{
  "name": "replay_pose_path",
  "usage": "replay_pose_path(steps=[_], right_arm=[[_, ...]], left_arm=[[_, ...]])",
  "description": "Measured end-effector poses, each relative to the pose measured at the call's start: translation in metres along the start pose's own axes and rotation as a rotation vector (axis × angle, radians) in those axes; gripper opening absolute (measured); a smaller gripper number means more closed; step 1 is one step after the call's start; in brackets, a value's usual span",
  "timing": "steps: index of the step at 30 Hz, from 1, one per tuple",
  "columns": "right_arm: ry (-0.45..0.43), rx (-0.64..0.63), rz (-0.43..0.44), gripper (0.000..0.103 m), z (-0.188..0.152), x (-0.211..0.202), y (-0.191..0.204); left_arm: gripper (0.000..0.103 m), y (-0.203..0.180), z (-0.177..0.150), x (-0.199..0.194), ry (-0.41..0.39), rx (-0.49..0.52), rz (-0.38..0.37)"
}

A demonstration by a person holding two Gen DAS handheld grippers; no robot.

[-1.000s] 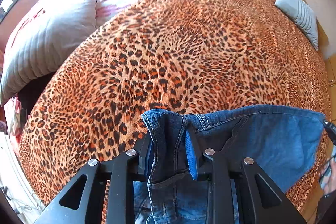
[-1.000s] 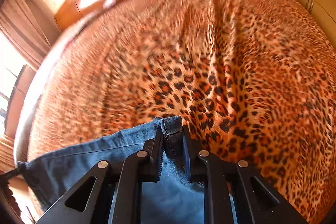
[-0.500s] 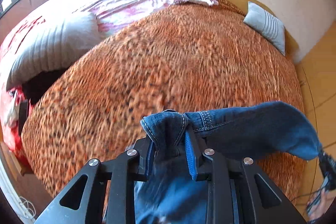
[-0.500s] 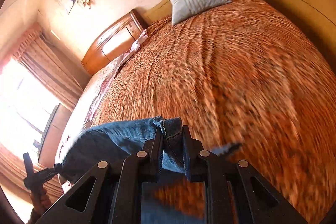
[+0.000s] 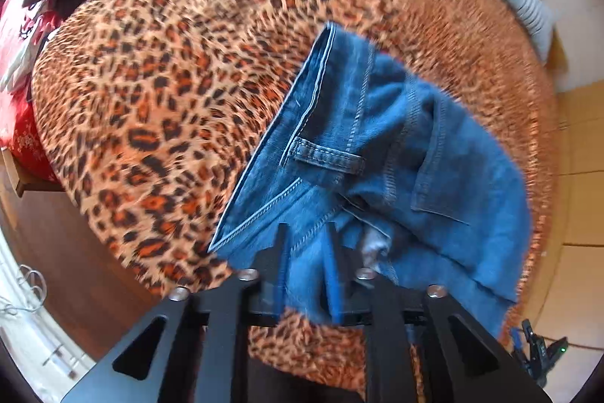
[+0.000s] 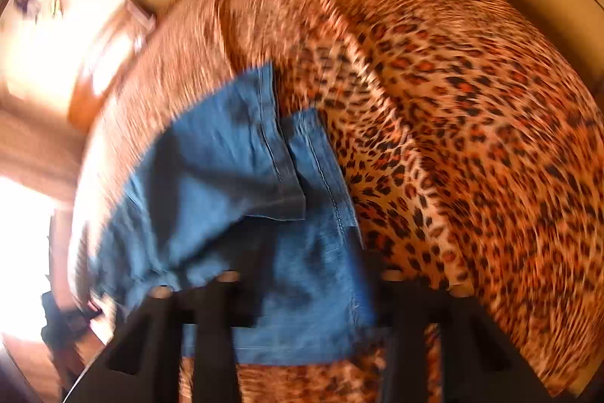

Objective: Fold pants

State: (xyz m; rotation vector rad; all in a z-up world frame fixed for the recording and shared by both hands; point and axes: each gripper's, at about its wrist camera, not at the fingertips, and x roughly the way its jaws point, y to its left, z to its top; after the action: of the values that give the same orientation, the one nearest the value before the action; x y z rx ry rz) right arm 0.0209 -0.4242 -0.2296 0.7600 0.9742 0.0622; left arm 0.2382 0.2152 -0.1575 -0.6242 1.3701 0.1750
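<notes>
Right under both grippers, the jeans (image 5: pixel 381 153) are down on the leopard-print bedspread (image 5: pixel 158 93), bunched near the bed's near edge, not spread flat. From the left wrist view the waistband end with its belt loop (image 5: pixel 326 159) and a back pocket (image 5: pixel 453 176) runs up and away from the fingers at a slant, so I'd say the long axis goes diagonally from the left gripper (image 5: pixel 307 252) across toward the other hand. The left gripper's jaws are narrow and have a fold of denim pinched between them, though they've eased open a touch. The right gripper (image 6: pixel 302 289) is a different story: its jaws have just been opening and stand well apart, with the leg fabric lying loose between them and, as far as I can tell through the blur, nothing pressing on it. Two hemmed layers overlap just ahead of it, so that end looks doubled over already. My guess is the left hand is the one that matters next, since it's the only one with a grip. Beyond the jeans there's a grey striped pillow (image 5: pixel 528 10) at the far side, a wooden headboard (image 6: pixel 109 63) and a wood floor (image 5: pixel 75 270) beside the bed. Everything's motion-blurred.
</notes>
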Motion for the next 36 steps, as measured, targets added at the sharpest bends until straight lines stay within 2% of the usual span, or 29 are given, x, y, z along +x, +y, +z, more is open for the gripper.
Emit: replay_pose_path(steps=[1, 3, 8, 12, 14, 15, 16, 17, 18, 20, 22, 25, 27, 29, 31, 32, 34, 35, 36], right_arm=[[-0.005, 0.042, 0.041, 0.059, 0.001, -0.003, -0.002], [0.014, 0.130, 0.137, 0.063, 0.002, 0.005, -0.004], [0.100, 0.312, 0.263, 0.063, -0.001, 0.059, 0.010], [0.090, 0.384, 0.273, 0.063, 0.002, 0.084, 0.021], [0.072, 0.415, 0.258, 0.063, 0.006, 0.094, 0.022], [0.062, 0.416, 0.246, 0.058, 0.005, 0.093, 0.020], [0.049, 0.409, 0.240, 0.049, 0.008, 0.097, 0.021], [0.037, 0.394, 0.231, 0.017, 0.012, 0.097, 0.023], [0.028, 0.381, 0.228, 0.004, 0.016, 0.097, 0.025], [-0.015, 0.353, 0.270, 0.003, 0.023, 0.083, 0.029], [-0.048, 0.301, 0.320, 0.003, 0.026, 0.061, 0.037], [-0.077, 0.252, 0.385, 0.003, 0.017, 0.021, 0.040], [-0.084, 0.234, 0.407, 0.003, -0.003, -0.006, 0.034], [-0.064, 0.234, 0.360, 0.005, -0.032, -0.015, 0.014], [-0.001, 0.217, 0.218, 0.008, -0.049, 0.002, -0.004], [0.044, 0.224, 0.154, 0.010, -0.056, 0.018, -0.013], [0.136, 0.281, 0.081, 0.010, -0.071, 0.043, -0.032], [0.137, 0.302, 0.075, 0.011, -0.076, 0.043, -0.036], [0.126, 0.312, 0.088, 0.018, -0.077, 0.039, -0.037]], left_arm=[[0.044, 0.004, -0.002, -0.007, -0.013, -0.020, -0.025], [0.056, 0.009, -0.001, -0.011, -0.030, -0.068, -0.064], [0.056, -0.005, 0.011, 0.018, 0.013, -0.131, -0.091], [0.056, -0.017, 0.026, 0.052, 0.035, -0.112, -0.033], [0.052, -0.019, 0.034, 0.065, 0.040, -0.111, 0.005], [0.038, -0.019, 0.039, 0.068, 0.039, -0.114, 0.027], [0.016, -0.020, 0.043, 0.068, 0.035, -0.115, 0.038], [0.011, -0.021, 0.048, 0.064, 0.031, -0.108, 0.026], [0.011, -0.022, 0.051, 0.057, 0.032, -0.101, 0.012], [0.011, -0.026, 0.050, 0.039, 0.016, -0.075, -0.018], [0.011, -0.032, 0.042, 0.007, -0.019, -0.002, -0.068], [0.011, -0.023, 0.015, -0.027, -0.038, 0.048, -0.122], [0.011, -0.004, -0.002, -0.032, -0.032, 0.062, -0.103], [0.011, 0.016, -0.012, -0.010, 0.004, 0.057, -0.024], [0.012, 0.044, -0.020, 0.041, 0.127, 0.005, 0.070], [0.012, 0.058, -0.022, 0.057, 0.178, -0.042, 0.081], [0.012, 0.071, -0.019, 0.052, 0.174, -0.087, 0.038], [0.013, 0.071, -0.016, 0.045, 0.170, -0.072, 0.031], [0.016, 0.071, -0.014, 0.036, 0.168, -0.038, 0.027]])
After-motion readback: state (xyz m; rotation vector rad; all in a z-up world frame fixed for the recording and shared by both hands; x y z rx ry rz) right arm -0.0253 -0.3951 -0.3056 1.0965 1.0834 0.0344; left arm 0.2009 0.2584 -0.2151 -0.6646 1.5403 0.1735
